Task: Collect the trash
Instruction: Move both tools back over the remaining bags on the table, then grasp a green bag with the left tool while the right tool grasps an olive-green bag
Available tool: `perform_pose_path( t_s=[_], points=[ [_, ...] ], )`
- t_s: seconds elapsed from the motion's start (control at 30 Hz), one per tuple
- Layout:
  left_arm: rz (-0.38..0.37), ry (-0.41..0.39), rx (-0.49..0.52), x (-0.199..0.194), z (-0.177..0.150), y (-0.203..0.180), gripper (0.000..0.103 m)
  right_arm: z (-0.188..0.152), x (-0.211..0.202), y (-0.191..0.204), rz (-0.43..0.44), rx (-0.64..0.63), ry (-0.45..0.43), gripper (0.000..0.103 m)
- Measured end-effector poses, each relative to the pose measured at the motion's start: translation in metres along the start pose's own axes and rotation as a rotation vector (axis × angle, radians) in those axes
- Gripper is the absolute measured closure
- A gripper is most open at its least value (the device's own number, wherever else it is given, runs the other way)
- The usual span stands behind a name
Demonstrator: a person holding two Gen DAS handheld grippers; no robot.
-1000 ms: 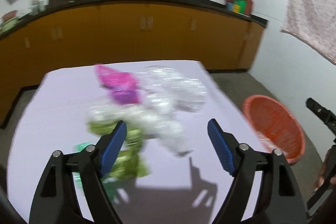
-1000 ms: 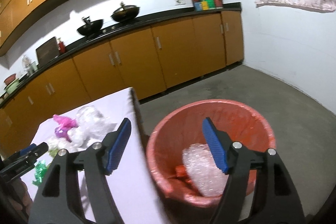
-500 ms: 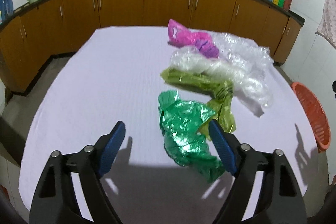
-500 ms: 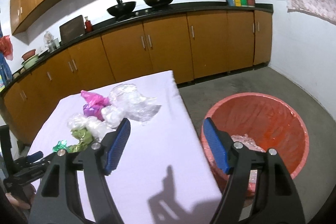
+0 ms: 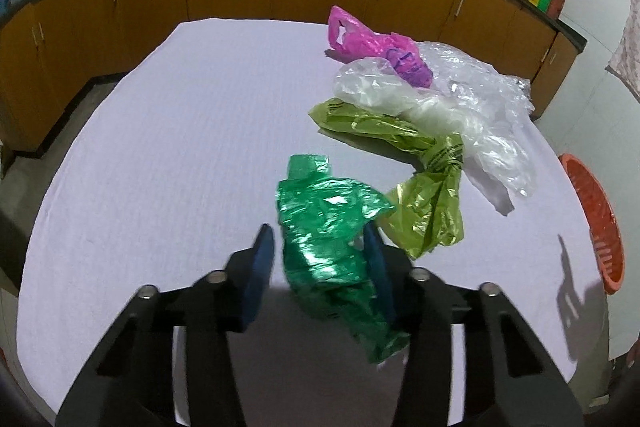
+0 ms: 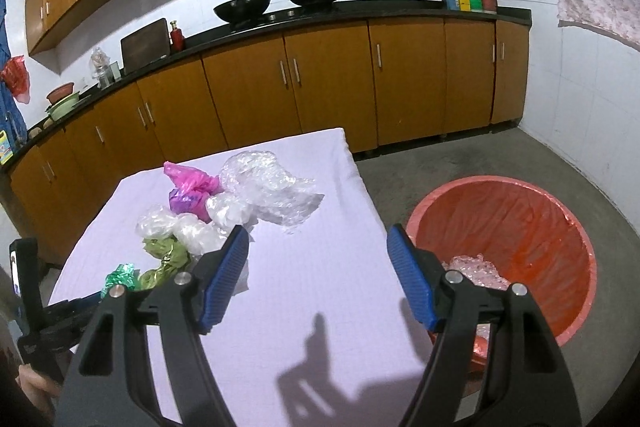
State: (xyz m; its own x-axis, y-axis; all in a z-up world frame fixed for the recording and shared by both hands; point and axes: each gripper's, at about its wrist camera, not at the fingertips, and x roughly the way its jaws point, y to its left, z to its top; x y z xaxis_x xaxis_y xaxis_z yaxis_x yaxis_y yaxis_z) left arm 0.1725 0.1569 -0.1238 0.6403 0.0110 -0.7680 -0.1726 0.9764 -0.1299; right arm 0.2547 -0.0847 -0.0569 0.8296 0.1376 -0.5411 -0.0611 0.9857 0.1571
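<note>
Partway: left claw [image 5: 320, 259] closing around green bag [image 5: 332, 239] on worktop [image 5: 160, 147], grip not confirmed; right claw [image 6: 318, 275] apart, empty, bin [image 6: 560, 227] just right of it holding some wrap; olive [image 5: 424, 179], clear [image 5: 440, 107], pink [image 5: 372, 43] bags ahead of left claw remain.

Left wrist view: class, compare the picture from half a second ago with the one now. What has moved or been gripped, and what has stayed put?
The left gripper has moved forward and narrowed its jaws around the dark green bag, which now sits between them. The right gripper stays open and empty. The pink bag, the clear plastic, the olive bag and the red bin lie as before.
</note>
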Motion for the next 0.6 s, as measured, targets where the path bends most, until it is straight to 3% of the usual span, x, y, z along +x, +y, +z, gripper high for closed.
perform_pose_path(
  t_s=[0.17, 0.3, 0.37, 0.4, 0.47, 0.6],
  points=[
    [0.008, 0.003, -0.012, -0.001, 0.001, 0.009, 0.062, -0.001, 0.002, 0.003, 0.008, -0.010, 0.005, 0.032],
    [0.024, -0.002, -0.001, -0.005, 0.000, 0.013, 0.047, -0.002, 0.003, 0.004, 0.014, -0.006, 0.010, 0.032],
    [0.029, -0.003, 0.007, -0.003, -0.001, 0.015, 0.047, -0.002, 0.004, 0.005, 0.017, -0.006, 0.014, 0.032],
    [0.027, -0.002, 0.016, -0.001, -0.001, 0.015, 0.049, -0.003, 0.004, 0.006, 0.018, -0.008, 0.016, 0.032],
    [0.032, -0.006, 0.041, 0.002, 0.003, 0.014, 0.063, -0.003, 0.005, 0.008, 0.019, -0.014, 0.018, 0.032],
    [0.080, -0.012, 0.037, 0.014, 0.013, 0.023, 0.065, -0.003, 0.004, 0.011, 0.021, -0.019, 0.016, 0.032]
  ],
)
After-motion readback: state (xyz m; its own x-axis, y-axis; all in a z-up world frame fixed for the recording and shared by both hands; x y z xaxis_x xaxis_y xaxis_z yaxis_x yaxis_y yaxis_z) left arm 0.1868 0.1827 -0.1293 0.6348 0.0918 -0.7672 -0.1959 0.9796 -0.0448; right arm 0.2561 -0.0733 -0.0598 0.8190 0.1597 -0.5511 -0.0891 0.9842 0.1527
